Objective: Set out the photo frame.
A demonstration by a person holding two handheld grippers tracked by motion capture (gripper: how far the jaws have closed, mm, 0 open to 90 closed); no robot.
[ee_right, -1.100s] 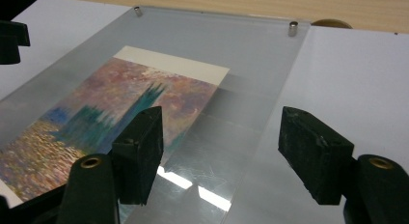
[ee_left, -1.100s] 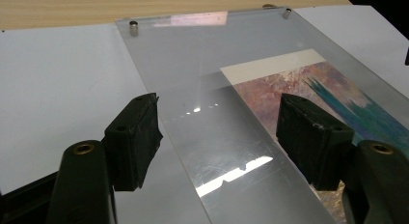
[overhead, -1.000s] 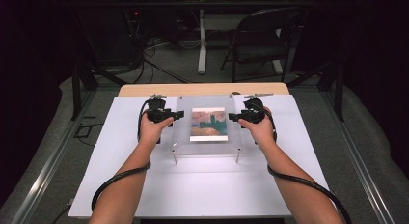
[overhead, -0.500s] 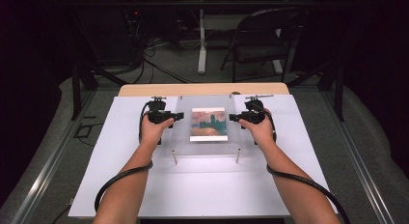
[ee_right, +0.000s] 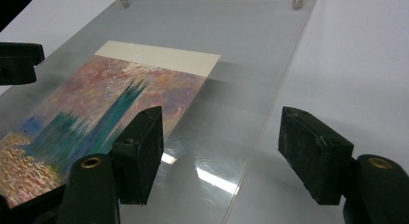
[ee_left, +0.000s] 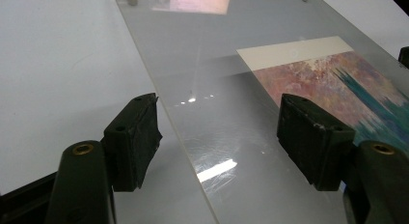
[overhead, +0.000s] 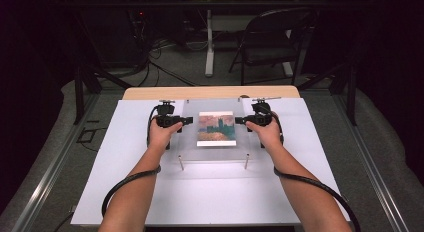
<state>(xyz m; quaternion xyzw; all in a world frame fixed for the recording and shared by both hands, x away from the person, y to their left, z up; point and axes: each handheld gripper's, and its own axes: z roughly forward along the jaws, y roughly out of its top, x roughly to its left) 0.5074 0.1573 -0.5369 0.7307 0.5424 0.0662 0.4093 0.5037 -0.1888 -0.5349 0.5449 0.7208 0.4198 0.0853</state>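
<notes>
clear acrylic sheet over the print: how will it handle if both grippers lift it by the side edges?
The acrylic sheet looks thin but flat and rigid, so it would probably lift as one stiff plate, perhaps flexing slightly. Its glossy surface shows sharp glare, so the fingers may slip unless clamped squarely on the edge. The left gripper and right gripper sit at opposite edges, so it should stay level.

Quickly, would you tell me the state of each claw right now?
Left claw: open, astride the clear acrylic sheet's edge.
Right claw: open, astride its opposite edge.
</notes>
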